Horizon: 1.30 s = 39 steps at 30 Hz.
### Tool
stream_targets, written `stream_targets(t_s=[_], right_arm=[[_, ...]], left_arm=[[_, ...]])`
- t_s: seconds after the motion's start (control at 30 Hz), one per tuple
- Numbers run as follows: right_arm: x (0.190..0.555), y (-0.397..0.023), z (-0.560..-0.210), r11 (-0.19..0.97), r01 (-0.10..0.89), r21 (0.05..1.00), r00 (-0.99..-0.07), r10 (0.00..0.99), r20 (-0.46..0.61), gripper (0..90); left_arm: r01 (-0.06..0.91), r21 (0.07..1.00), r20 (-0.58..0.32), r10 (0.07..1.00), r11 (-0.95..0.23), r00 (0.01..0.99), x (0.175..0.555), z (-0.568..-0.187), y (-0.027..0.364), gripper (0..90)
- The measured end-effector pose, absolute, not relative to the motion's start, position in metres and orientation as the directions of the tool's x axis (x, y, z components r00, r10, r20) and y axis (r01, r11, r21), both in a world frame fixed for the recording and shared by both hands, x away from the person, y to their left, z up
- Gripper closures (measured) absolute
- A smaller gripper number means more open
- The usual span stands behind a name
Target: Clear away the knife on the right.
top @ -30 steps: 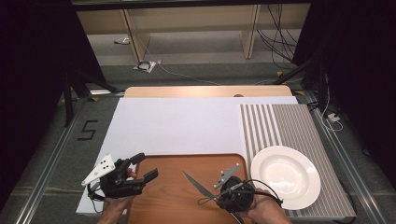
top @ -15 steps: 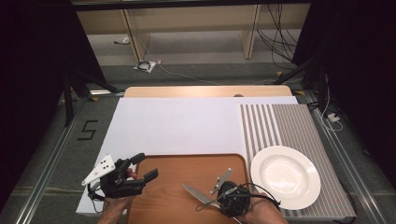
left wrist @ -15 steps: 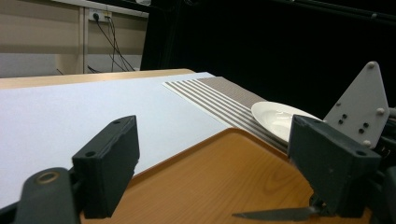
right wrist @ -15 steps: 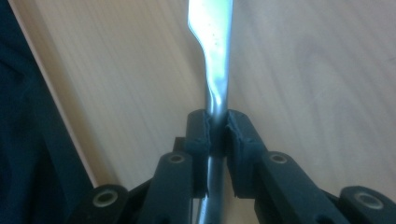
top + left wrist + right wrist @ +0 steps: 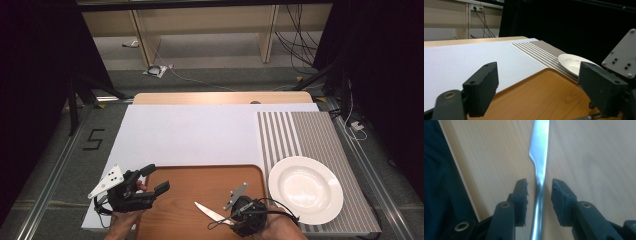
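Between parted tongs, shiny knife

A lab: black curtains, loose floor cables, taped table.

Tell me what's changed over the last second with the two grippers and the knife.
The right gripper has drawn back toward the person, taking the knife with it across the wooden tray. Its jaws flank the handle with gaps on both sides. The left gripper, jaws open, and the white plate stayed put.

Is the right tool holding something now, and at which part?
Nothing is held yet. The right tool is open around the knife's handle, with gaps on both sides.
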State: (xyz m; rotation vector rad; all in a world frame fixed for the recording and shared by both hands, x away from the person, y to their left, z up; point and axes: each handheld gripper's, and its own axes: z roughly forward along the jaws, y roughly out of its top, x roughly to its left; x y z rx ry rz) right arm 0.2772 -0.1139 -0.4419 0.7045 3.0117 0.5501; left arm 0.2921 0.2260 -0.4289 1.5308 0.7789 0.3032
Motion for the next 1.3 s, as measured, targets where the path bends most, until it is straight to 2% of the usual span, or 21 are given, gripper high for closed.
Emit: stream_targets(t_s=[0.13,0.17,0.2,0.37,0.5,0.9,1.3], right_arm=[[0.275,-0.115,-0.439,0.816,0.391,0.426,-0.912,0.407,0.057,63.5],[0.273,-0.117,-0.439,0.803,0.377,0.463,-0.914,0.404,0.043,72.3],[0.273,-0.117,-0.439,0.803,0.377,0.463,-0.914,0.404,0.043,72.3],[0.269,-0.117,-0.443,0.803,0.342,0.489,-0.926,0.378,0.028,86.2],[0.266,-0.114,-0.450,0.826,0.323,0.462,-0.936,0.352,0.025,90.0],[0.264,-0.109,-0.463,0.864,0.305,0.400,-0.943,0.333,-0.001,90.0],[0.274,-0.128,-0.462,0.844,0.356,0.400,-0.913,0.405,-0.041,90.0]], left_arm=[[0.288,0.955,-0.263,0.630,0.064,0.731,0.292,-0.429,0.226,16.8],[0.289,0.955,-0.263,0.630,0.064,0.731,0.292,-0.429,0.226,16.8],[0.289,0.955,-0.263,0.630,0.064,0.731,0.292,-0.429,0.226,16.8],[0.288,0.956,-0.262,0.629,0.063,0.732,0.292,-0.429,0.226,16.8],[0.289,0.955,-0.262,0.630,0.062,0.731,0.292,-0.429,0.226,16.9],[0.291,0.955,-0.263,0.629,0.060,0.731,0.292,-0.429,0.225,16.9],[0.297,0.953,-0.268,0.628,0.061,0.731,0.293,-0.430,0.226,16.9]])
